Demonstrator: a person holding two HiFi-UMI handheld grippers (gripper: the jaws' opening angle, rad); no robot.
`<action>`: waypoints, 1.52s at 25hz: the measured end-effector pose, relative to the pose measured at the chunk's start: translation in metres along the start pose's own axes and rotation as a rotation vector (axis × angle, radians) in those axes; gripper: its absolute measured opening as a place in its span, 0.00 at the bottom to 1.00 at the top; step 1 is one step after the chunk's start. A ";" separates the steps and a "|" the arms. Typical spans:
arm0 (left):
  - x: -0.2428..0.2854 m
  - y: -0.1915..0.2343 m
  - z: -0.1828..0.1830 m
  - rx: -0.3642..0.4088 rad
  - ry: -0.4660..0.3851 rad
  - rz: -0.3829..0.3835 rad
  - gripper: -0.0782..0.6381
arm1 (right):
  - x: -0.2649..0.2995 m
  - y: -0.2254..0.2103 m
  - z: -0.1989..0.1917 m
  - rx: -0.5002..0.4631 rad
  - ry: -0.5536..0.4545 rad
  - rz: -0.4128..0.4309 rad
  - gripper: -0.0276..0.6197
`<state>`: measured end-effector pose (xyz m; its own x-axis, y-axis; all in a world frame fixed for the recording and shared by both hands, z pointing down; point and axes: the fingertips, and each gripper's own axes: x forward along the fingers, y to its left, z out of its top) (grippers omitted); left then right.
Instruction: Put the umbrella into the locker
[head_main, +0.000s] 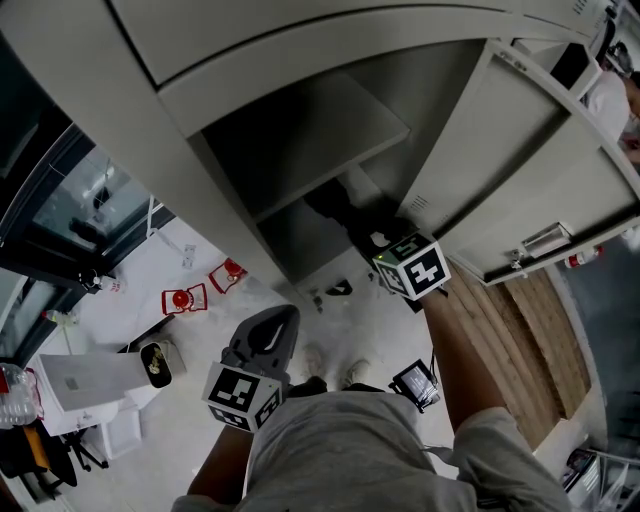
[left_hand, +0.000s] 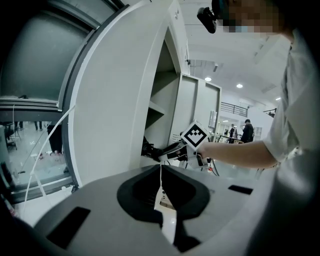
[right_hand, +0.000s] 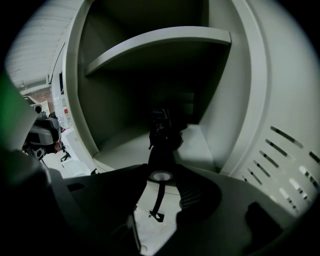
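Note:
A folded black umbrella (right_hand: 161, 135) points into the lower compartment of the open grey locker (right_hand: 125, 150), its far end over the compartment floor. My right gripper (right_hand: 161, 172) is shut on the umbrella's handle end, and a wrist strap (right_hand: 159, 200) hangs below it. In the head view the right gripper (head_main: 385, 250) reaches into the locker opening, where the umbrella (head_main: 345, 215) shows as a dark shape. My left gripper (head_main: 268, 330) is held back near my body, shut and empty. From the left gripper view (left_hand: 160, 167) the umbrella (left_hand: 149, 149) enters the locker.
A shelf (head_main: 320, 130) divides the locker above the umbrella. The locker door (head_main: 530, 170) stands open at the right. On the white floor lie red items (head_main: 185, 298) and a white box (head_main: 85, 385). People (left_hand: 246, 131) stand far off.

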<state>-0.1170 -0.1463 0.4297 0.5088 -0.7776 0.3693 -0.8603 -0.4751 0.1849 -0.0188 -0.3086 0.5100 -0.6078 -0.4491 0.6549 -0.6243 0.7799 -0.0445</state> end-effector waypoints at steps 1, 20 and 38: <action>0.000 0.000 0.000 0.000 0.000 0.000 0.14 | 0.000 0.000 0.000 0.001 -0.002 0.003 0.34; 0.010 -0.024 0.003 0.027 0.005 -0.070 0.14 | -0.045 0.008 -0.017 0.081 -0.061 -0.001 0.35; 0.035 -0.070 0.017 0.091 -0.007 -0.190 0.14 | -0.111 0.046 -0.065 0.223 -0.140 -0.049 0.17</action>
<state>-0.0385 -0.1473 0.4144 0.6618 -0.6735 0.3294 -0.7429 -0.6482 0.1672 0.0520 -0.1945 0.4847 -0.6264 -0.5520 0.5504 -0.7380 0.6473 -0.1908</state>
